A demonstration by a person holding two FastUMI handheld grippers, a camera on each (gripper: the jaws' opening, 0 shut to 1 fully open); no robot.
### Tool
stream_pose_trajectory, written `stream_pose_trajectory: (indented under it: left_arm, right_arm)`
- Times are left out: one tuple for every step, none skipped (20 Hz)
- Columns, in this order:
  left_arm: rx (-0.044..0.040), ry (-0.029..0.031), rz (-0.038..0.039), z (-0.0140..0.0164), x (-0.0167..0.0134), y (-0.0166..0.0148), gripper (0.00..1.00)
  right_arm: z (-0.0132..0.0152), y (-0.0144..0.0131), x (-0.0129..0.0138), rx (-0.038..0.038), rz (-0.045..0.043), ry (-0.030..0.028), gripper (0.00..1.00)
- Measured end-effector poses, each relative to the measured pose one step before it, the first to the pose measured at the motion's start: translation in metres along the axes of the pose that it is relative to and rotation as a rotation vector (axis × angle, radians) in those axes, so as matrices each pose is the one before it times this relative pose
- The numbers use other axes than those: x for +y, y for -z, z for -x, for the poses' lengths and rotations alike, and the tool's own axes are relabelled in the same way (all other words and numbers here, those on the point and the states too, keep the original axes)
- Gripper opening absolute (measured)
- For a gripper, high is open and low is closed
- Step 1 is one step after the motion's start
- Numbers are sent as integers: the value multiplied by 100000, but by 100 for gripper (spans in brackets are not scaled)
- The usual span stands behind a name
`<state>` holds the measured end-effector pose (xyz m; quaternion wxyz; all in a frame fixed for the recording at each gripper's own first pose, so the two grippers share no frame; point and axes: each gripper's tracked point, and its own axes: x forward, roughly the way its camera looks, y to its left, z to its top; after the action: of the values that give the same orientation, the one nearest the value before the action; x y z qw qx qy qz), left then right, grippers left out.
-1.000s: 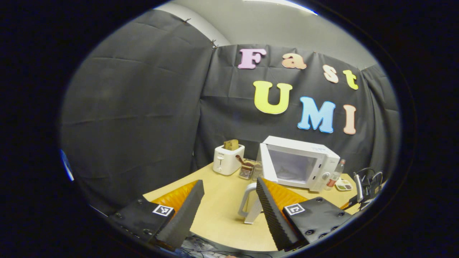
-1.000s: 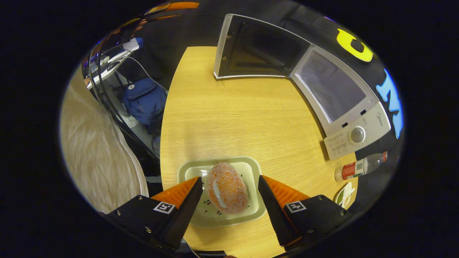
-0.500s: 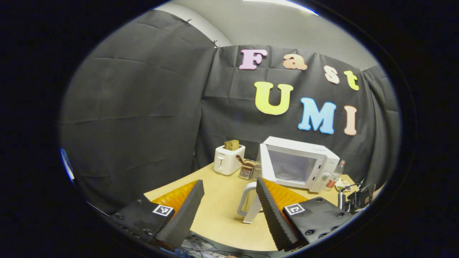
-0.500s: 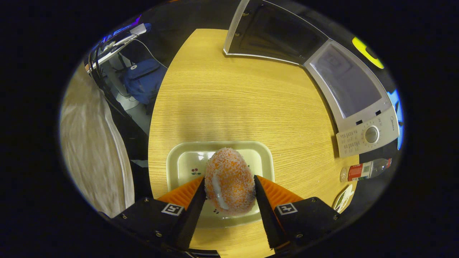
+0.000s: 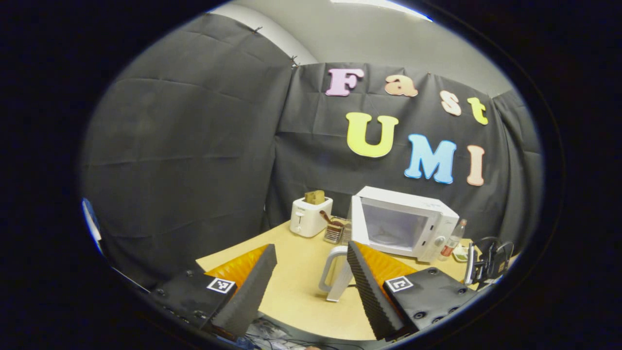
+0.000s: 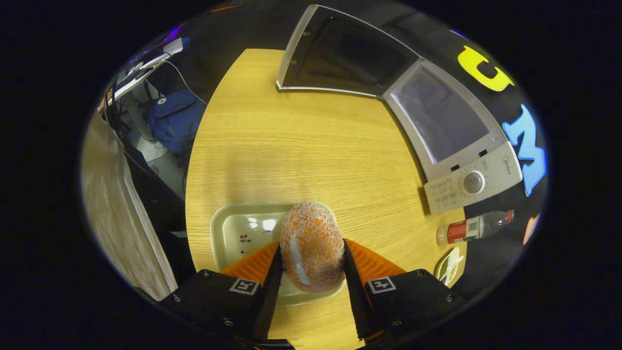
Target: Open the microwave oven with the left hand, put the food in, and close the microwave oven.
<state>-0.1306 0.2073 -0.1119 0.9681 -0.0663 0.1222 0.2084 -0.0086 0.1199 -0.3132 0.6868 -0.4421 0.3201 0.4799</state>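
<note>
Food [image 6: 311, 245], an orange crumbed roll with a pale streak, sits clamped between both fingers of the right gripper [image 6: 311, 277], over the right part of a pale green tray [image 6: 233, 233] on the wooden table [image 6: 301, 150]. One second ago those fingers stood wide apart on either side of the roll as it lay in the tray; half a second ago they had closed against it, and the tray now shows more bare floor to the roll's left. Whether the roll has cleared the tray cannot be told.

Microwave oven [image 6: 447, 131] stands at the table's far right with its door [image 6: 340, 58] swung fully open and its chamber showing pale and bare. A bottle [image 6: 474, 227] lies just beside its control panel, and a small dish [image 6: 449, 265] lies near the bottle.

In the left gripper view, the left gripper [image 5: 308, 282] hangs with fingers spread wide, holding nothing, much as it did a second ago. A white jug [image 5: 335, 272] stands on the table just past its right finger. Farther off are the microwave oven [image 5: 403, 226], a white toaster [image 5: 308, 216] with bread in its slot, and a small rack [image 5: 334, 232] of utensils between them.
</note>
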Motion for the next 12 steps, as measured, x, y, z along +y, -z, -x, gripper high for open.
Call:
stream_pose_trajectory:
  left_arm:
    - [-524, 486, -1249, -53, 45, -299, 95]
    - [-1260, 805, -514, -47, -105, -390, 95]
    - [-1074, 1012, 120, -97, -73, -249, 95]
    - [-281, 670, 181, -38, 70, 13, 96]
    - [80, 301, 122, -46, 259, 37, 95]
    - [-27, 468, -52, -129, 172, 73, 95]
    - [-359, 19, -124, -77, 376, -172, 95]
    - [-136, -78, -185, -33, 369, 23, 95]
    - [-110, -261, -299, 118, 461, -44, 95]
    - [-35, -617, -334, 10, 624, 169, 95]
    - [71, -602, -22, 162, 673, -27, 95]
    - [164, -688, 112, 84, 640, 75, 94]
  right_arm:
    - [407, -1029, -742, -1414, 1551, 2750, 66]
    - [289, -1030, -639, -1072, 1326, 2187, 66]
    - [323, -1116, -723, -1063, 1093, 2395, 66]
    - [80, -1053, -854, -1296, 861, 2441, 66]
    - [69, -1001, -903, -1370, 739, 2334, 66]
    - [-199, -1040, -1049, -1556, 801, 2656, 66]
    - [-75, -1021, -984, -1178, 824, 2353, 66]
    - [-99, -1090, -1125, -1549, 886, 2355, 66]
    - [-46, -970, -803, -1111, 547, 1367, 66]
    - [-116, -1099, -890, -1207, 613, 1670, 66]
    - [-296, -1073, -1160, -1220, 958, 2511, 66]
    - [-534, -761, -976, -960, 645, 1960, 66]
